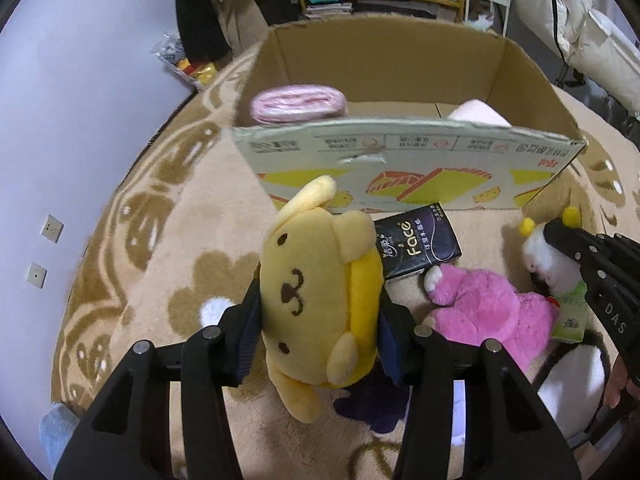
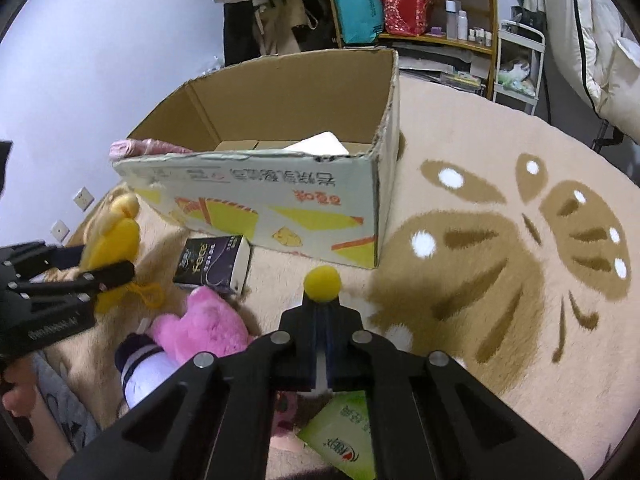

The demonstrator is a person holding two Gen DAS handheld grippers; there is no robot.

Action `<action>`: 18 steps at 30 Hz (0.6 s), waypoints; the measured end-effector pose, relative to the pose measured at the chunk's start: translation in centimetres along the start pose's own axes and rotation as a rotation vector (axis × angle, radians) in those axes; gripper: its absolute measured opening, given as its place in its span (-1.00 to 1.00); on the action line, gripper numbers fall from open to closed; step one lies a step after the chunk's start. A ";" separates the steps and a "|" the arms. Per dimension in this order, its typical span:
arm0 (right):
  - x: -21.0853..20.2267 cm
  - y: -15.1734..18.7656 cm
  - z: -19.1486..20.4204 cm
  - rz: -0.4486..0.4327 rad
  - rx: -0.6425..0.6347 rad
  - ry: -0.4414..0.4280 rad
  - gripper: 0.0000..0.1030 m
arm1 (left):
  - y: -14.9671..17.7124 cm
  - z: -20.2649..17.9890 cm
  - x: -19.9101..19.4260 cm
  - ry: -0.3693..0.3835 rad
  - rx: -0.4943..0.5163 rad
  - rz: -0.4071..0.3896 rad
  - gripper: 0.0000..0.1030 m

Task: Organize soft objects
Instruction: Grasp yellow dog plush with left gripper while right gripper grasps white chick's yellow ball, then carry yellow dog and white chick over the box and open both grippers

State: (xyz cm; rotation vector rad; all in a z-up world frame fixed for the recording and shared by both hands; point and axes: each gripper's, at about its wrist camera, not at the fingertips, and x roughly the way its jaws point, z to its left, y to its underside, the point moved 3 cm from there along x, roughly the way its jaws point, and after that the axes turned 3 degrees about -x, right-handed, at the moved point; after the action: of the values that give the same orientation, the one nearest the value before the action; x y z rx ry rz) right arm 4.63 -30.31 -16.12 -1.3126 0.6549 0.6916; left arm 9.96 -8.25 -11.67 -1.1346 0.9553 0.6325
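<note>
My left gripper (image 1: 318, 312) is shut on a yellow plush dog (image 1: 316, 292) and holds it above the rug, in front of the open cardboard box (image 1: 404, 168). The dog also shows at the left of the right wrist view (image 2: 114, 240). My right gripper (image 2: 322, 312) is shut on a white plush toy with yellow pom-pom horns (image 1: 548, 252); one pom-pom (image 2: 322, 283) sticks out past its fingertips. A pink plush (image 1: 488, 308) lies on the rug between the grippers. Inside the box lie a pink roll (image 1: 298, 103) and a white soft item (image 2: 316, 146).
A dark "Face" tissue pack (image 1: 418, 242) lies before the box. A green tissue pack (image 2: 340, 436) and a navy-and-white plush (image 2: 144, 372) lie under my right gripper. The beige patterned rug (image 2: 500, 248) spreads right. Shelves (image 2: 420, 12) and hanging clothes stand behind.
</note>
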 end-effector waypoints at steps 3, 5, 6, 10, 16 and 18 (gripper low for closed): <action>-1.2 -0.2 0.4 -0.035 0.000 -0.001 -0.93 | 0.1 0.5 -1.2 -0.002 -0.018 -0.022 -0.05; -2.4 -0.6 0.7 -0.061 -0.011 0.002 -0.93 | 0.2 0.6 -2.3 0.002 -0.029 -0.039 -0.05; -3.1 -0.8 1.0 -0.080 -0.012 -0.004 -0.93 | 0.1 0.8 -2.6 -0.004 -0.031 -0.048 -0.05; -5.2 -2.0 1.6 -0.144 -0.015 -0.022 -0.93 | -0.3 1.3 -4.9 -0.013 -0.048 -0.109 -0.06; -8.2 -3.8 1.8 -0.241 -0.012 -0.043 -0.93 | -1.4 2.4 -8.1 -0.018 -0.068 -0.227 -0.05; -9.2 -4.6 1.9 -0.269 -0.013 -0.046 -0.93 | -2.0 2.7 -9.0 -0.017 -0.077 -0.253 -0.05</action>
State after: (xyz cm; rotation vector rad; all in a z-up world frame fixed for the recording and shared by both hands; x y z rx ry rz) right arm 2.36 -29.77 -5.89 -1.3619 0.4269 0.5059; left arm 8.15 -5.92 -2.51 -1.2917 0.7625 0.4756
